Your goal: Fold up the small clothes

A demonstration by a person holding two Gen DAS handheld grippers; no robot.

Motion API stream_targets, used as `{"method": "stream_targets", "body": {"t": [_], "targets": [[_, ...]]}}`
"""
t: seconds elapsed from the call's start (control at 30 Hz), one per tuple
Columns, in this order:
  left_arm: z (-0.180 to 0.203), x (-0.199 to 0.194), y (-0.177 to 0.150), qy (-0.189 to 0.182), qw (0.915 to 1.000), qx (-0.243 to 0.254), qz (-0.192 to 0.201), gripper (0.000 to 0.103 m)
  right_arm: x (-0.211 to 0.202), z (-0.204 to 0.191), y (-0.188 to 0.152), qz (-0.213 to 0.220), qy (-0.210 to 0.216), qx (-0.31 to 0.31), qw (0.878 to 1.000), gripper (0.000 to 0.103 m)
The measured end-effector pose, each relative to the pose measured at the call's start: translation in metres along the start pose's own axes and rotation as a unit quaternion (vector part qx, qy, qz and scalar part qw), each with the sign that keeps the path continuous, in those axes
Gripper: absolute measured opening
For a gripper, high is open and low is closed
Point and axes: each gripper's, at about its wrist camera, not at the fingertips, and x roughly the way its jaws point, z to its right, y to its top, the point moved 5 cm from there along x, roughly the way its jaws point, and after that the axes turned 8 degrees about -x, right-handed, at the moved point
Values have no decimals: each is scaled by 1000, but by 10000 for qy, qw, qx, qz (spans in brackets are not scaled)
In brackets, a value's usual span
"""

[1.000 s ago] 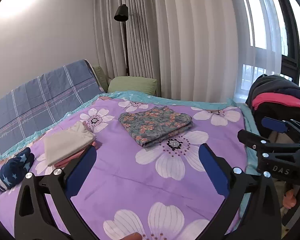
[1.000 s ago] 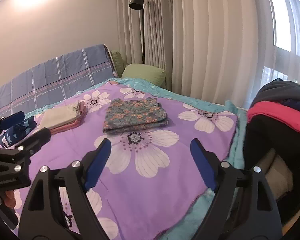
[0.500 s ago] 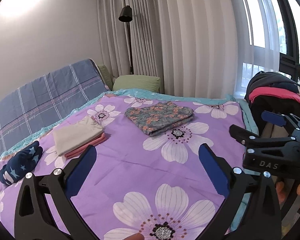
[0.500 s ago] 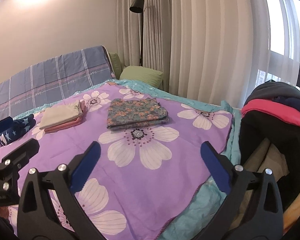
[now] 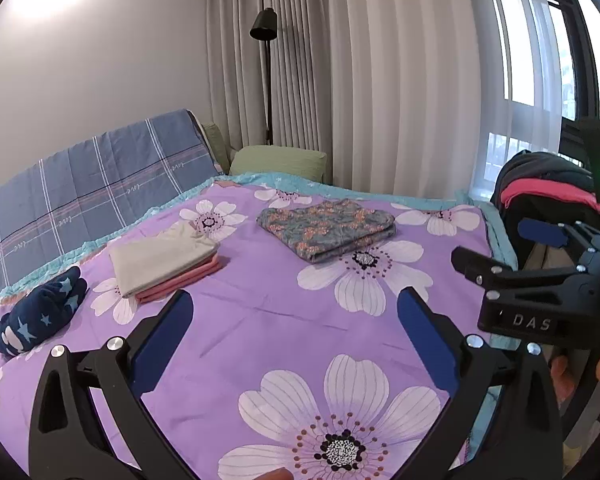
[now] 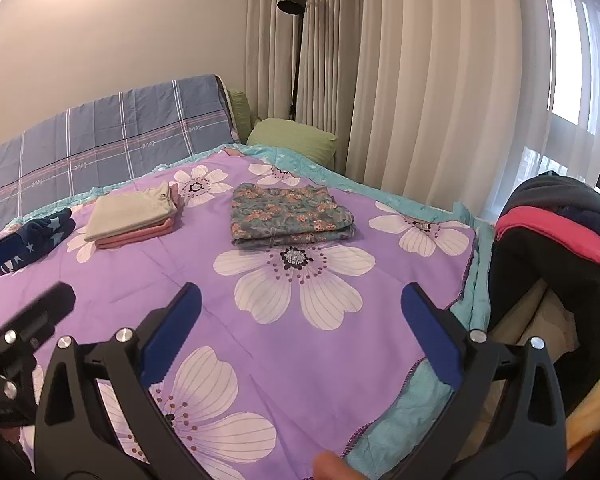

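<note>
Left wrist: purple floral bedspread (image 5: 260, 320), grey curtains (image 5: 300, 80).

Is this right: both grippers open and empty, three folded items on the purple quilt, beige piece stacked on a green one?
Not quite. The beige piece sits on a pink one, not green; the left wrist view shows it. The rest holds: left gripper and right gripper open and empty, three folded items on the purple quilt.
</note>
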Motion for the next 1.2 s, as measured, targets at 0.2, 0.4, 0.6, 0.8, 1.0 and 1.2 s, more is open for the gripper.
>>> {"method": "stream_targets", "body": {"t": [0.2,0.4,0.6,0.8,1.0,1.2], "targets": [[-2,1,-2,22,10000,-25,-11,102,2,0,1,14,23,29,10000,101],[-3,1,-2,35,10000,-91,-9,102,5,3,-1,-17,30,68,10000,101],[-2,1,-4,19,10000,-64,-57,102,5,3,0,-14,35,65,10000,101],[-3,2,-5,49,9999,-57,-73,102,7,3,1,-1,29,25,10000,101],[-3,4,-7,71,9999,-22,-74,102,10,-1,1,-19,25,-11,10000,101],[-4,7,-8,101,9999,-8,-109,102,13,-5,0,-49,48,-30,10000,101]]}}
